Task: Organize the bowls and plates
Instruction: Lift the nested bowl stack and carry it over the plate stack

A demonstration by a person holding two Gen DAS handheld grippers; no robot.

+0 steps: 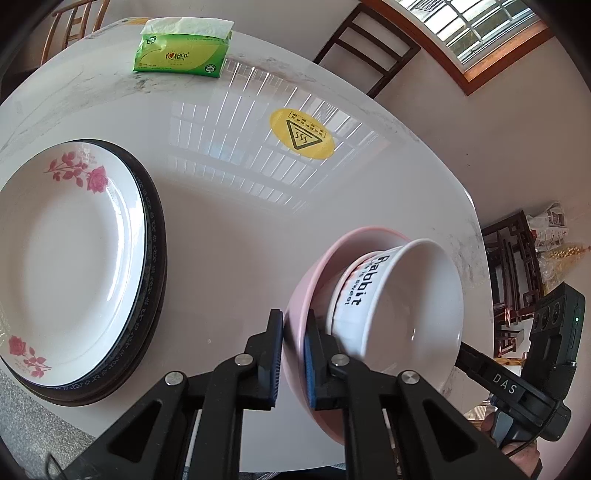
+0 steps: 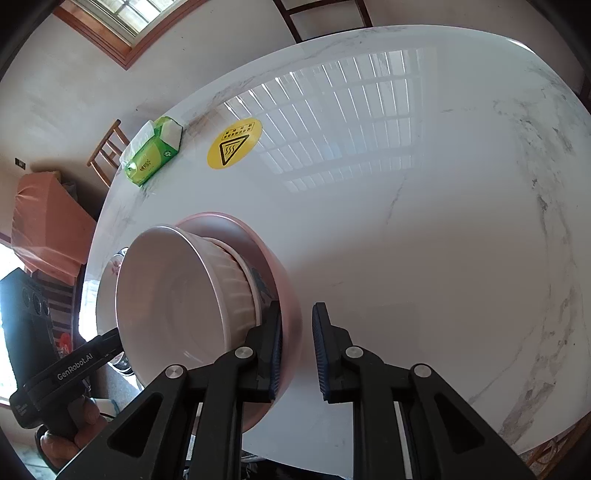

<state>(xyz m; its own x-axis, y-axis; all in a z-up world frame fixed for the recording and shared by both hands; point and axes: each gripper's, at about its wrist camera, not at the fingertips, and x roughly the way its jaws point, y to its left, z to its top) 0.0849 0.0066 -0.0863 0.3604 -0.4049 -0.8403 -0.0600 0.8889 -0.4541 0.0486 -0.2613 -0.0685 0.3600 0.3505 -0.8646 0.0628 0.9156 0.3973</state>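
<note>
Marble table (image 1: 229,229): my left gripper (image 1: 293,360) clamps pink bowl (image 1: 314,273) rim, white bowl (image 1: 402,299) nested inside, tilted. Right gripper (image 2: 297,354) straddles opposite rim, apparently unclamped. 2 plates (image 1: 74,266) lie left.

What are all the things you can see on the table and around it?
Pink bowl: one, pink, held at its rim by both grippers.
White bowl: one, white with black "Rabbit" lettering, nested inside the pink bowl.
Rose plate: one, white with pink roses, on top of the dark plate.
Dark plate: at least one, dark patterned rim, under the rose plate.
Tissue pack: one, green, far side of the table.
Sticker: one, yellow, on the table.
Table: one, white marble.
Chairs: dark wood, around the table.
Window: one, wooden frame.
Left gripper: black, clamping the pink bowl's rim.
Right gripper: black, around the rim, outer finger apart.
</note>
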